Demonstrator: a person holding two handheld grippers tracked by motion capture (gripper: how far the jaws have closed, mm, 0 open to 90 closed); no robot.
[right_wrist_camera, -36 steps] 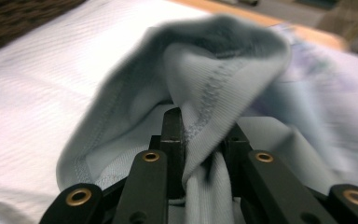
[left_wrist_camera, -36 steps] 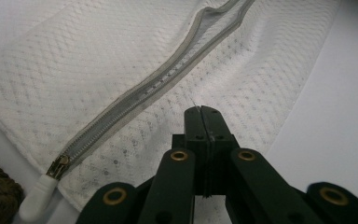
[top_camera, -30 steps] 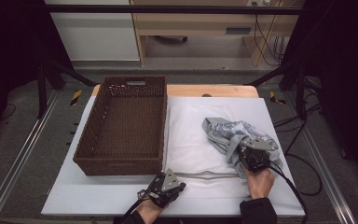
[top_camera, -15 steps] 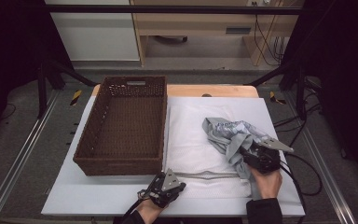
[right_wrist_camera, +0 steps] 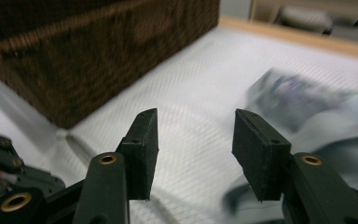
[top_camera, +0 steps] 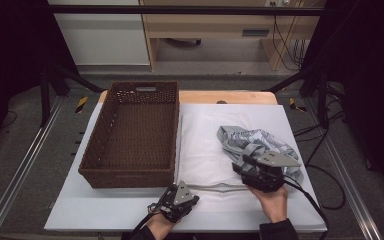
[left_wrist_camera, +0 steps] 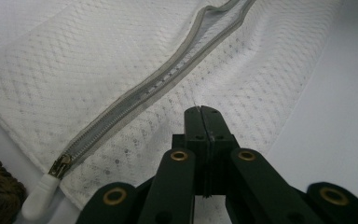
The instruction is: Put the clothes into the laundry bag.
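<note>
I see the bench (top_camera: 70,210) under a white sheet, with bare room along its near edge and at the far right. The brown wicker basket (top_camera: 135,137) stands on the left half with nothing in it. Beside it lies the white mesh laundry bag (top_camera: 200,145), flat, its grey zipper (left_wrist_camera: 135,95) running along the near edge, the white pull (left_wrist_camera: 37,203) close to the basket's corner. The crumpled grey garment (top_camera: 255,142) sits on the bag's right part. My left claw (top_camera: 177,197) is pressed together on the bag's near hem. My right claw (right_wrist_camera: 193,154) hangs beside the garment; its jaws have just been closing, yet stand apart with nothing between them.
</note>
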